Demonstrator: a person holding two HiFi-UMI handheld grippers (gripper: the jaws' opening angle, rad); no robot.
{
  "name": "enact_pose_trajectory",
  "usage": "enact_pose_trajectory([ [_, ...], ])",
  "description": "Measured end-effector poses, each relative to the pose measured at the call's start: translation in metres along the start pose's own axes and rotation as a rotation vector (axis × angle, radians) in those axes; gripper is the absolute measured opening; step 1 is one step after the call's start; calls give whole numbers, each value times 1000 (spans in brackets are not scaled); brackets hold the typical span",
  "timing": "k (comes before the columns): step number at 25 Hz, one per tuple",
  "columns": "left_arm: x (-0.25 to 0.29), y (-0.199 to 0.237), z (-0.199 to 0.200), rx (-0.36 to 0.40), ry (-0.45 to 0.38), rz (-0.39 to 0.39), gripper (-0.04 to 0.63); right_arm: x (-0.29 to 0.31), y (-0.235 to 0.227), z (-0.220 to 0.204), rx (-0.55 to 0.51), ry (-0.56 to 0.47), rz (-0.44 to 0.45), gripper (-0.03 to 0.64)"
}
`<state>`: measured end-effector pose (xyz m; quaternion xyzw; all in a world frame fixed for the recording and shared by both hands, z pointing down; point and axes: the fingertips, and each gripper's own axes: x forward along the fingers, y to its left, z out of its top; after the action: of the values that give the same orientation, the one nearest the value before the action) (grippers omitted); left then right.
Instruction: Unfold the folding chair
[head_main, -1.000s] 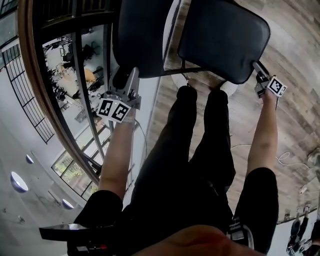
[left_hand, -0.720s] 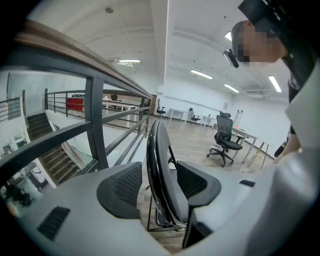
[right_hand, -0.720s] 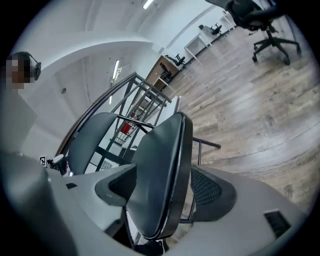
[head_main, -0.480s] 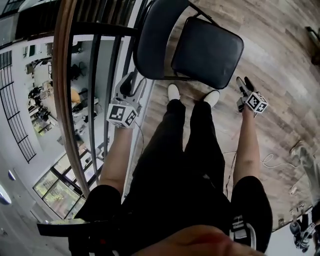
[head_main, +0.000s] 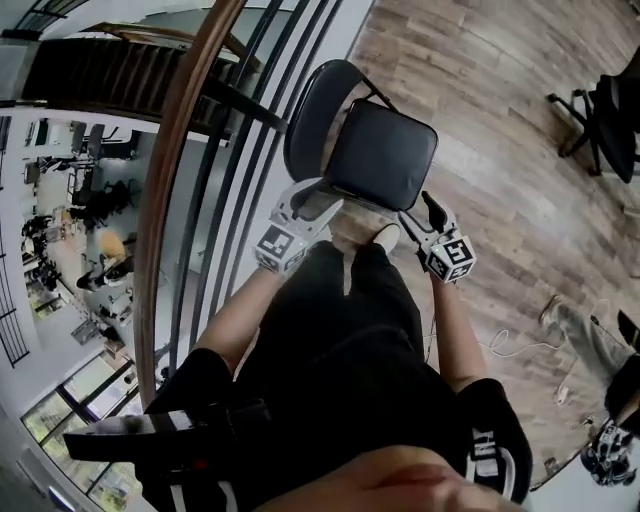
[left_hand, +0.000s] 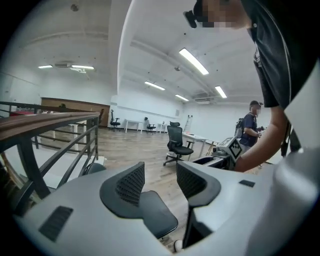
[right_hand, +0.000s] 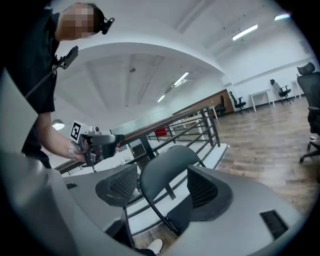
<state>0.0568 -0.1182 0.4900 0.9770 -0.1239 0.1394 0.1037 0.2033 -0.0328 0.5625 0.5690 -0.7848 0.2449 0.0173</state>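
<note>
The folding chair (head_main: 380, 155) stands opened out on the wooden floor (head_main: 500, 120), its dark seat level and its rounded backrest (head_main: 310, 110) up against the black railing (head_main: 185, 180) at the floor's edge. The person stands right in front of it, one white shoe (head_main: 388, 236) showing just under the seat's front edge. The left gripper (head_main: 312, 200) hangs near the seat's front left corner and the right gripper (head_main: 432, 210) near the front right corner. Both pairs of jaws are apart and hold nothing (each gripper view shows only the chair beyond the gap, clear of the pads). Farther out on the floor there is a black office chair (left_hand: 176, 142), and another person (left_hand: 248, 131) stands well beyond it by some desks.
</note>
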Motion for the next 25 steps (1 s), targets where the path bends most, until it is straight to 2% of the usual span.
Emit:
enact_pose_trajectory([
  [7, -12, -32, 76, 29, -92, -120, 199, -23, 94, 126, -108, -174, 38, 316],
  [11, -12, -51, 121, 86, -160, -196, 199, -36, 116, 182, -182, -235, 35, 316],
  [14, -17, -66, 142, 128, -200, -215, 194, -49, 128, 203, -239, -275, 33, 307],
  [16, -27, -75, 159, 138, -240, -237, 153, -58, 141, 212, -265, -301, 31, 241],
  [17, -33, -80, 167, 144, -263, -257, 100, -62, 149, 217, -278, -313, 31, 208],
  [19, -42, -88, 178, 156, -295, -289, 37, -68, 163, 225, -308, -330, 39, 117],
  [21, -46, -93, 184, 150, -305, -308, 10, -69, 174, 228, -327, -330, 54, 8],
  [25, -41, -97, 190, 136, -296, -313, 3, -68, 177, 233, -321, -342, 71, 6],
])
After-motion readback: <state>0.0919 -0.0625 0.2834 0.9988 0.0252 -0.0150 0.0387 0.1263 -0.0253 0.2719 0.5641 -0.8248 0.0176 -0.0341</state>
